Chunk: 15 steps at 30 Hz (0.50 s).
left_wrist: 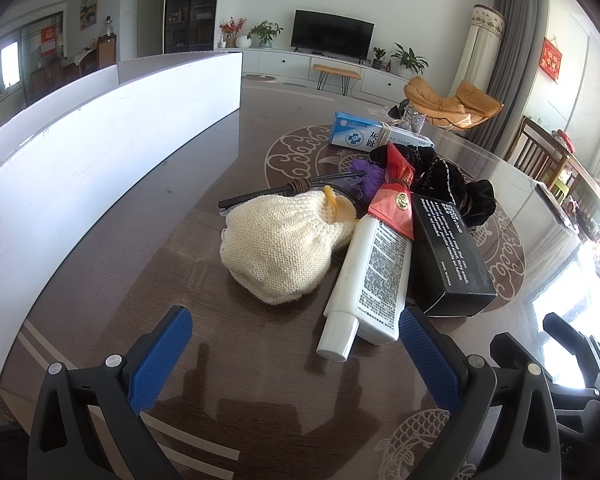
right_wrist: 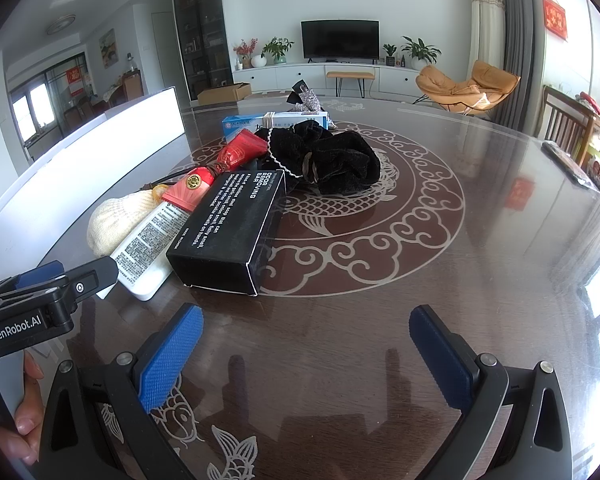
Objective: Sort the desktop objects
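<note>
A pile of objects lies on the dark round table (left_wrist: pixel 220 360): a cream knitted pouch (left_wrist: pixel 276 246), a white tube with red cap end (left_wrist: pixel 374 268), a black box (left_wrist: pixel 448 256), a black velvet cloth (left_wrist: pixel 440 172), a blue-white box (left_wrist: pixel 358 134) and a purple item (left_wrist: pixel 364 176). My left gripper (left_wrist: pixel 296 344) is open and empty just in front of the tube's cap. My right gripper (right_wrist: pixel 306 340) is open and empty, near the black box (right_wrist: pixel 232 228), with the tube (right_wrist: pixel 156 236), pouch (right_wrist: pixel 112 220) and black cloth (right_wrist: pixel 332 160) beyond.
A long white board (left_wrist: pixel 100 152) stands along the table's left side. A dark strap with a cord (left_wrist: pixel 284 192) lies behind the pouch. The left gripper's body (right_wrist: pixel 40 300) shows at the right wrist view's left edge. Wooden chairs (left_wrist: pixel 548 156) stand at the right.
</note>
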Tool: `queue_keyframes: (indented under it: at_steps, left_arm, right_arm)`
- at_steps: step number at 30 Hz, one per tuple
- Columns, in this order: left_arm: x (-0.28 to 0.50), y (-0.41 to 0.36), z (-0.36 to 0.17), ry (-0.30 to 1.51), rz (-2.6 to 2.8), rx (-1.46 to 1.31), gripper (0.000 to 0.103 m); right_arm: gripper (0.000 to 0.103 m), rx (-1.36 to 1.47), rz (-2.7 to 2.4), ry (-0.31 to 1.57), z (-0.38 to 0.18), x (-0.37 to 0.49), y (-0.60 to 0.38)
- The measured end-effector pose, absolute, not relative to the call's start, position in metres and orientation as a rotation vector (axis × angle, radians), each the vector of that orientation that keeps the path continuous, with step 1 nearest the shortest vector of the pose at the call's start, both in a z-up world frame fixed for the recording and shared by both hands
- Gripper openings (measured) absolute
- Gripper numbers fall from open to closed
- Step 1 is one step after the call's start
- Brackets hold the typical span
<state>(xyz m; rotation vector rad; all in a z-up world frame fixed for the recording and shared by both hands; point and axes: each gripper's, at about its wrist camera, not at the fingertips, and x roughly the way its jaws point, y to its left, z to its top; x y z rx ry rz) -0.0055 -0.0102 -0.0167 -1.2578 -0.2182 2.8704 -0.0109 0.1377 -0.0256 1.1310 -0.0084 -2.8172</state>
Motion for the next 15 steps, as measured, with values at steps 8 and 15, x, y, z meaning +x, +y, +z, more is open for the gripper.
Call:
queue_keyframes:
  at_steps: [8, 15]
  left_arm:
    - [-0.005, -0.027, -0.017, -0.322, 2.909, -1.28, 0.103]
    - [-0.002, -0.031, -0.017, -0.308, 2.95, -1.293, 0.103]
  right_arm:
    - [0.103, 1.125, -2.812, -0.02, -0.027, -0.007, 0.135]
    - [0.103, 1.155, -2.783, -0.01, -0.027, -0.007, 0.131]
